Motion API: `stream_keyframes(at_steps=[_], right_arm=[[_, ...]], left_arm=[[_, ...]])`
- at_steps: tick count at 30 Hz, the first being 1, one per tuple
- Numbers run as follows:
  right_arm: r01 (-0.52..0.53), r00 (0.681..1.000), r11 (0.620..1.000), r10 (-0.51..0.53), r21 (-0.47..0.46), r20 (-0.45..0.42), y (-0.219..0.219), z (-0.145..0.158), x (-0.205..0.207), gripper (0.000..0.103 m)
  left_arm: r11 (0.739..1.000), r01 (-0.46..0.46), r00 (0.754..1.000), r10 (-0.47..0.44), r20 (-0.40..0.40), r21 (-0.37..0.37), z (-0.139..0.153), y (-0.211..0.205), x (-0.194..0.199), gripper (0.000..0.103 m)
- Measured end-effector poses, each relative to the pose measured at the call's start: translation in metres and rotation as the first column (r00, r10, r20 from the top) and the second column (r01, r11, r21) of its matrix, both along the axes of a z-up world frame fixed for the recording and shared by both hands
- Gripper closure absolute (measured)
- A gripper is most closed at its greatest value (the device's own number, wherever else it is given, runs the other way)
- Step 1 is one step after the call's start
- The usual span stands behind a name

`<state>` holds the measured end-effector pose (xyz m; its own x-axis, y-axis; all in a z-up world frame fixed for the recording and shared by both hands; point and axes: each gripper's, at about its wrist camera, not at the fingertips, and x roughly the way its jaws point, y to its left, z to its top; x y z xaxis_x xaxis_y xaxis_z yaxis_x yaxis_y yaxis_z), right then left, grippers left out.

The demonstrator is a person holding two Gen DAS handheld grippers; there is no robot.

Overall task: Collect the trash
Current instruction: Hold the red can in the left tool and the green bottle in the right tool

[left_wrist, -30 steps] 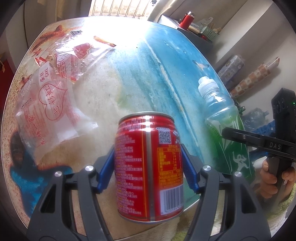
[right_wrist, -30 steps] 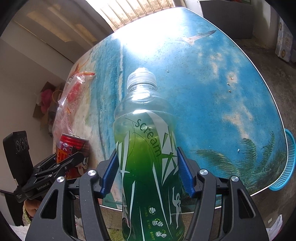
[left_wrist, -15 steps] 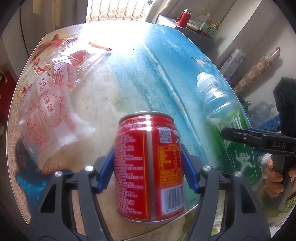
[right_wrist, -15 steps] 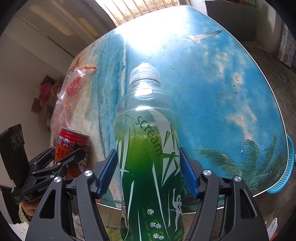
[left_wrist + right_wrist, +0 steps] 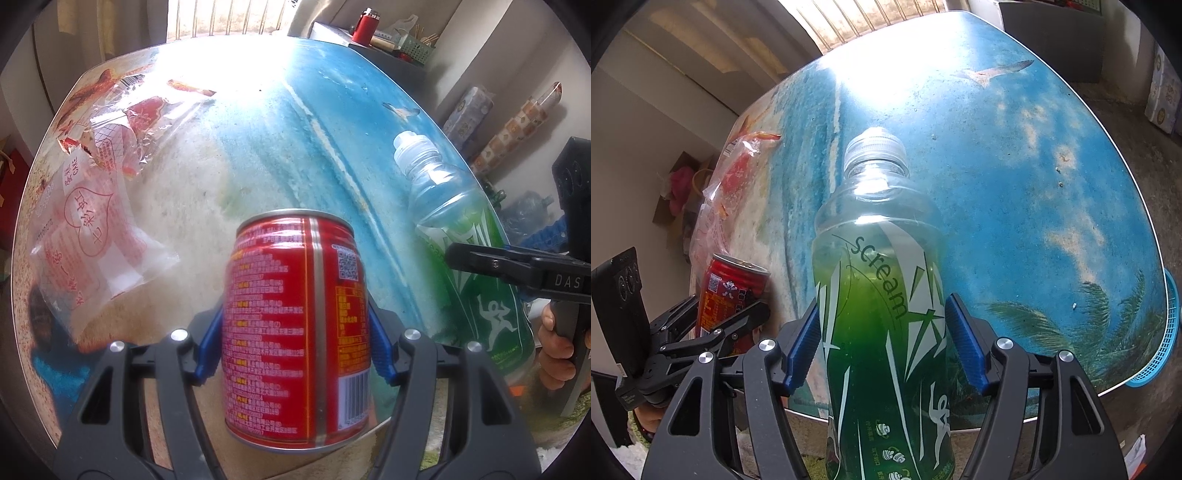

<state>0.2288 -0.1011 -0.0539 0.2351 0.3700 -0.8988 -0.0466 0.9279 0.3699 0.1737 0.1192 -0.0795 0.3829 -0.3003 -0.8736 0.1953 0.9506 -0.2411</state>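
At about ten o'clock in the left wrist view, two clear snack wrappers (image 5: 99,221) with red print lie flat on the table (image 5: 258,122), loose and crumpled, untouched so far; as light film they are probably left for a later pass, since both hands are busy.

At six o'clock of the same view the left gripper (image 5: 295,343) has its jaws about two-thirds open and pressed against the sides of the red can (image 5: 299,325), one blue pad on each flank. The can appears clear of the table, its base hanging over the near edge, so it is gripped around the middle where the wall is straight and least likely to slip.

Toward three o'clock stands the green bottle (image 5: 476,280), leaning in the picture, with the other tool's black arm across it and a hand (image 5: 557,354) on the handle.

In the right wrist view the right gripper (image 5: 882,343) sits at six o'clock, its jaws equally wide around the bottle (image 5: 882,295). The left pad touches the label; whether the right pad presses I cannot tell. The bottle's foot reaches below the table edge, suggesting it is being carried. A blue basket (image 5: 1165,339) peeks out at four o'clock, perhaps the bin for all this.
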Motion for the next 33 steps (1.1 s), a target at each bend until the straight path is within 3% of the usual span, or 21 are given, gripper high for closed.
stream_keyframes(at_steps=[11, 33], right_arm=[[0.038, 0.999, 0.999, -0.038, 0.029, 0.018, -0.005, 0.004, -0.005, 0.045], [0.046, 0.999, 0.998, -0.046, 0.037, -0.013, 0.000, -0.001, -0.006, 0.041]], left_arm=[[1.000, 0.006, 1.000, -0.006, 0.002, -0.006, 0.002, 0.001, -0.004, 0.041], [1.000, 0.017, 1.000, -0.017, 0.004, 0.022, 0.002, -0.005, -0.004, 0.041]])
